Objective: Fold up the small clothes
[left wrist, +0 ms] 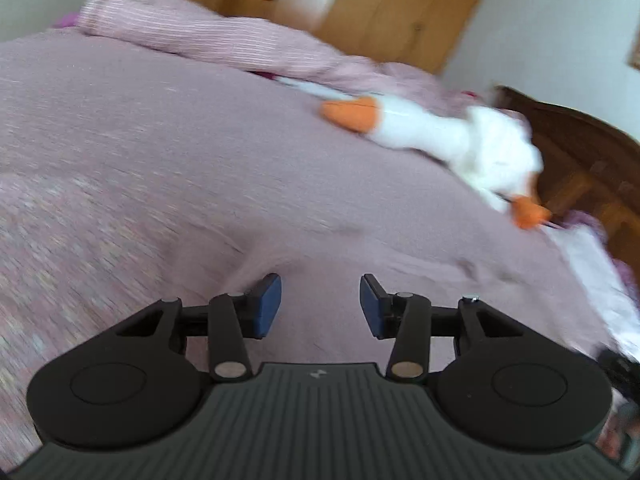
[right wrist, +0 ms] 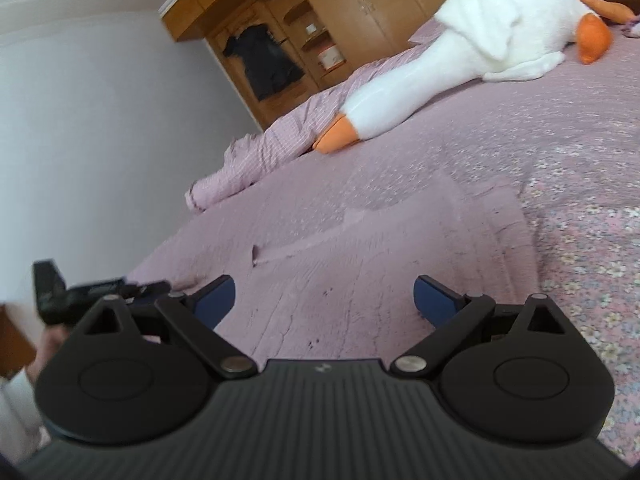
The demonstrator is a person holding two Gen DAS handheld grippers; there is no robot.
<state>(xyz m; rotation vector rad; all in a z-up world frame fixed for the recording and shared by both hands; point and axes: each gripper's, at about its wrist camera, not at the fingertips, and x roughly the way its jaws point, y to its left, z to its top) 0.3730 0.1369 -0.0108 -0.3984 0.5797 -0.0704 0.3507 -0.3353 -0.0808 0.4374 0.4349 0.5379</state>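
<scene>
- Left gripper [left wrist: 320, 306]: jaws parted, nothing between them, hovering over the bedspread [left wrist: 168, 168].
- Right gripper [right wrist: 324, 300]: jaws spread wider, also empty.
- Task item: a flat mauve garment [right wrist: 400, 216] lies on the bed just ahead of the right gripper; its edge is faint.
- Judgement: pinch 2 corners at 1 edge, lift low, lay over squarely.
- Right view alone shows the garment outline; plush goose [left wrist: 460, 140] sits beyond.

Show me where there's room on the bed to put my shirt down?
Free: the pink bedspread between the right claw and the goose toy. Crowded: the far edge, where the goose and the striped quilt lie.
</scene>
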